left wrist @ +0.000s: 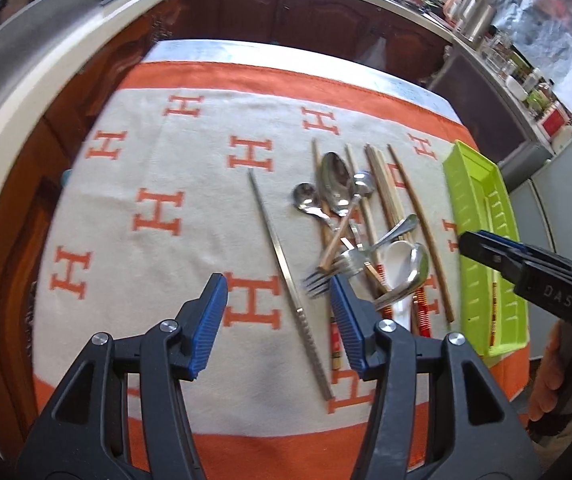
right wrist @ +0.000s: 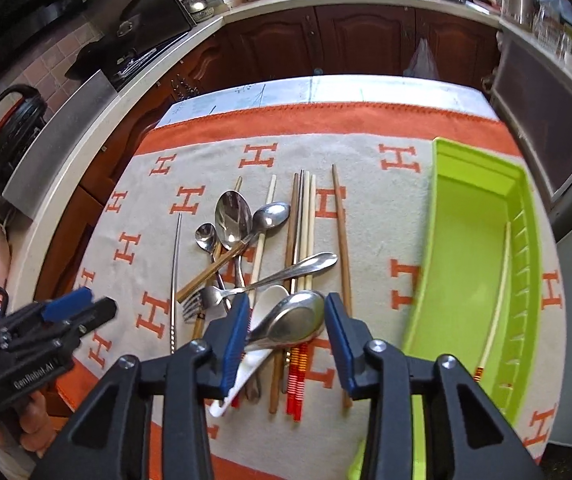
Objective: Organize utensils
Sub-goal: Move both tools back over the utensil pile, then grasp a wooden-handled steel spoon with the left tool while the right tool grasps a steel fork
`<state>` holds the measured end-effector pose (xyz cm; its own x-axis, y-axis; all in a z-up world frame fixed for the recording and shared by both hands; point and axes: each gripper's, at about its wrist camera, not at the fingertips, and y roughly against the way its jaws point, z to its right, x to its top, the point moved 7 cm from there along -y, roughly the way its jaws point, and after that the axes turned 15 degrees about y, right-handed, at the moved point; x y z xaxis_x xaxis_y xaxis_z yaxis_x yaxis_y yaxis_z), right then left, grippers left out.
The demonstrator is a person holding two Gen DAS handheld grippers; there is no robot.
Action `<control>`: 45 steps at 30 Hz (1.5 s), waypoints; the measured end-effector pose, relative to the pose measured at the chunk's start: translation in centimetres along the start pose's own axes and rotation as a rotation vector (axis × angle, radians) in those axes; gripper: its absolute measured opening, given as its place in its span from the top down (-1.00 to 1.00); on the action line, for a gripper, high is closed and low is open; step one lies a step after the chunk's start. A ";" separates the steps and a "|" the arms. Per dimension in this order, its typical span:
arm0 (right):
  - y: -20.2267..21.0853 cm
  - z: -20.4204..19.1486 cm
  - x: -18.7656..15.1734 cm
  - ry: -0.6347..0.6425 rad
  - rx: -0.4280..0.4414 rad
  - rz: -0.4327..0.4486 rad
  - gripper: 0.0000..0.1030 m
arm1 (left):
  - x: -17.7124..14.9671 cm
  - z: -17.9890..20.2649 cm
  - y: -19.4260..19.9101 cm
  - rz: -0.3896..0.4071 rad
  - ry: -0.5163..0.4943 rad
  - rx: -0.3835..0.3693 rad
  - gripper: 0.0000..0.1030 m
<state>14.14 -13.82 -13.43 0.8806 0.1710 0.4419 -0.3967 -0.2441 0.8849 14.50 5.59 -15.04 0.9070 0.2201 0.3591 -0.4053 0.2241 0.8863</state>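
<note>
Blue-padded fingers of the right gripper [right wrist: 286, 312] are standing spread, straddling a steel ladle spoon [right wrist: 291, 320] that is resting on a white ceramic spoon [right wrist: 246, 368], without touching it. Around them, spoons, a fork [right wrist: 202, 300] and chopsticks [right wrist: 303, 232] are lying heaped on an orange-and-cream cloth [right wrist: 365, 216]. To the right, a green tray [right wrist: 469, 184] is sitting on the cloth, holding one pale chopstick [right wrist: 499, 292] along its slotted side. Left of the heap, the left gripper [left wrist: 278, 296] is hovering with its fingers spread wide above a lone metal chopstick [left wrist: 282, 264], gripping nothing.
</note>
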 end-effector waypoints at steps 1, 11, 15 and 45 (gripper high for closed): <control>-0.4 0.1 0.2 -0.021 0.022 -0.008 0.39 | 0.3 0.6 -0.7 -0.020 -0.006 -0.016 0.03; -3.2 0.4 1.4 -0.130 0.118 -0.047 0.43 | 3.3 4.4 -7.7 -0.187 -0.029 -0.024 0.33; -3.8 0.9 1.2 -0.156 0.138 -0.058 0.43 | 4.3 6.0 -9.1 -0.203 -0.094 -0.013 0.53; -5.2 1.8 1.7 -0.251 0.224 -0.080 0.47 | 4.2 8.5 -10.9 -0.248 -0.128 0.017 0.91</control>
<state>18.15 -14.03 -17.59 0.9539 -0.0353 0.2981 -0.2818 -0.4476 0.8487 23.73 -4.00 -20.69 0.9858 0.0388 0.1636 -0.1681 0.2401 0.9561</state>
